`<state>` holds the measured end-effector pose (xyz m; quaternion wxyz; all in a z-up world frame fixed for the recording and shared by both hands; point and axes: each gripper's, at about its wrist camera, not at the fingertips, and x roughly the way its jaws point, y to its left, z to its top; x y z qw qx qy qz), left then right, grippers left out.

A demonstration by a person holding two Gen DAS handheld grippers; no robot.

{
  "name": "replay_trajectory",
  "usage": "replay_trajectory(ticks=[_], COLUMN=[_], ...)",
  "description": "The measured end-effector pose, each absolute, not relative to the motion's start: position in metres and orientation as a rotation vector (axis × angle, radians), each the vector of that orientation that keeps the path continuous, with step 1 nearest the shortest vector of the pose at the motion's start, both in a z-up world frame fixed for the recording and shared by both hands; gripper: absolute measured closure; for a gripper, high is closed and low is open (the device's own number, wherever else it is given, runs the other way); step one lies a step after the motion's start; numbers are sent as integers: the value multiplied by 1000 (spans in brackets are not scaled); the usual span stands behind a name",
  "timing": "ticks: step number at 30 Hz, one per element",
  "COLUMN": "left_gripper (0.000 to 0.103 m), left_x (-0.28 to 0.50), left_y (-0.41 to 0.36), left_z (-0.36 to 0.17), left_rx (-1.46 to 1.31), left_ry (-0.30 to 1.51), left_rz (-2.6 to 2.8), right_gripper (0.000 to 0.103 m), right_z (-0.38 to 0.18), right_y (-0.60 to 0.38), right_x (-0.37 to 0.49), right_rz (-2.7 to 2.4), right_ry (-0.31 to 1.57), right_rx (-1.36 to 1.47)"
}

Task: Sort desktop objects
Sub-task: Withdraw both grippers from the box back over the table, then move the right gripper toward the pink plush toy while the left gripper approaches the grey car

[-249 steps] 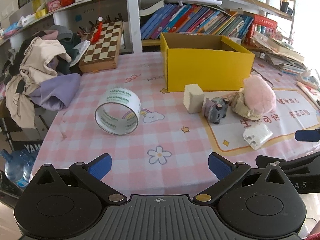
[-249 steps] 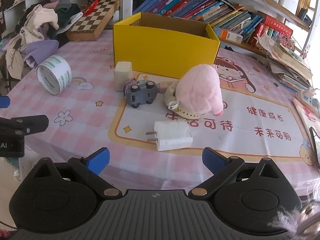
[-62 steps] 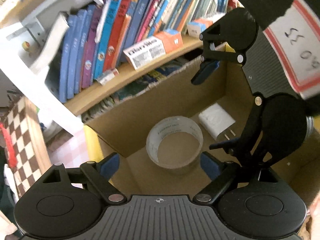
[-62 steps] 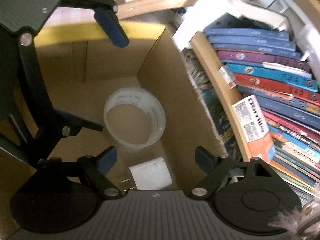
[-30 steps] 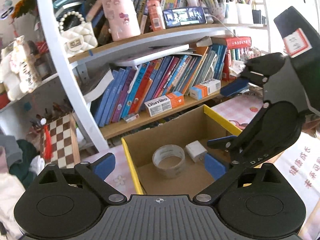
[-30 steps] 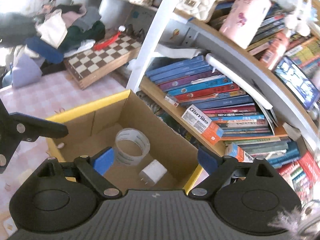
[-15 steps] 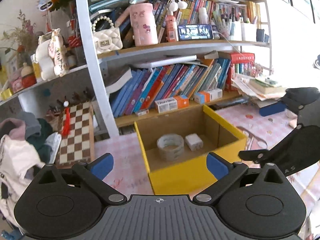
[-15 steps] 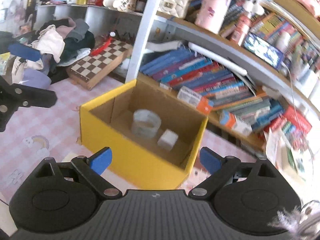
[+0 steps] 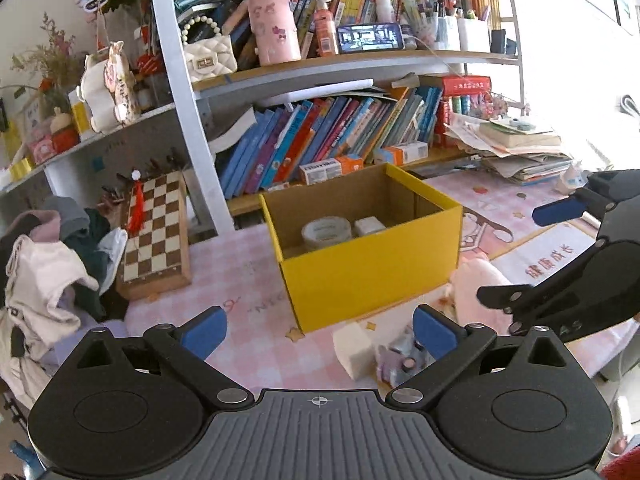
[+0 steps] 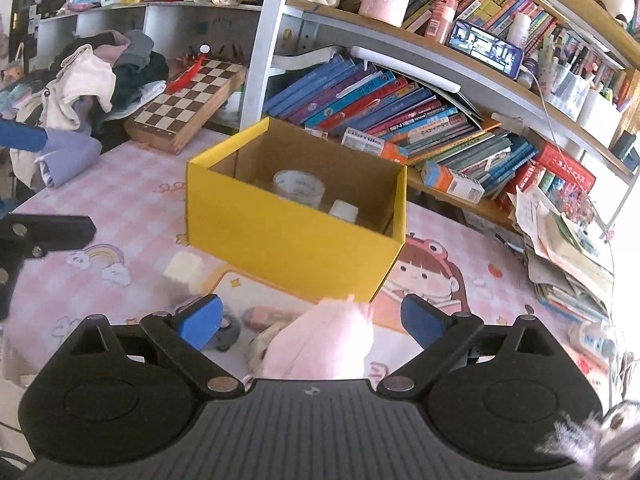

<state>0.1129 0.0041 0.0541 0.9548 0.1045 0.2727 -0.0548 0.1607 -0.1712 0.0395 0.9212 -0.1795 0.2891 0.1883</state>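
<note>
Left tool [image 9: 320, 330]: my fingers spread wide, nothing between them, held above the bench [image 9: 240, 280] in front of the box.
Right tool [image 10: 310, 320]: also wide open and empty, hovering over the plush; it shows at the right edge of my left view.
Box [image 9: 372, 264]: yellow, open-topped, on the pink checked bench before the bookshelf.
Tape [image 9: 326, 232]: lying inside the box, left side.
Charger [image 9: 370, 225]: white, inside the box just beside the tape.
Plush [image 10: 320, 346]: pink, on the bench near the box's front corner, right under my right tool.
Block [image 10: 183, 270]: pale cube on the bench, in front of the box.
Toy car [image 10: 224, 332]: grey, near the block, partly hidden by my right tool's left finger.
Chessboard [image 9: 156, 228]: left of the box, against the shelf.
Clothes [image 9: 44, 276]: heaped at the bench's left edge.
</note>
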Motion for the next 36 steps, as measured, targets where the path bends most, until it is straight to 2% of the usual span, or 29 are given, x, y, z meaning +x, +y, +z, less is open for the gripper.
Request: replay_trajectory(ticks=[7,14,18,36], left_gripper=[2,2,2,2], left_x=[95,81,74,69], left_y=[-6,-2,-1,-6], left_z=[42,25,16,-4], left_rx=[294,189,140,190], left_ry=[557,623,655,704], left_rz=[-149,-121,-106,-111], right_gripper=[0,0,0,0], right_z=[33,17,7,-23], right_y=[-169,-178,-184,-193], right_x=[132,121,118,112], right_rz=[346,276,267,233], right_ry=[565,589,664,791], right_rx=[-401,-352,-277,-194])
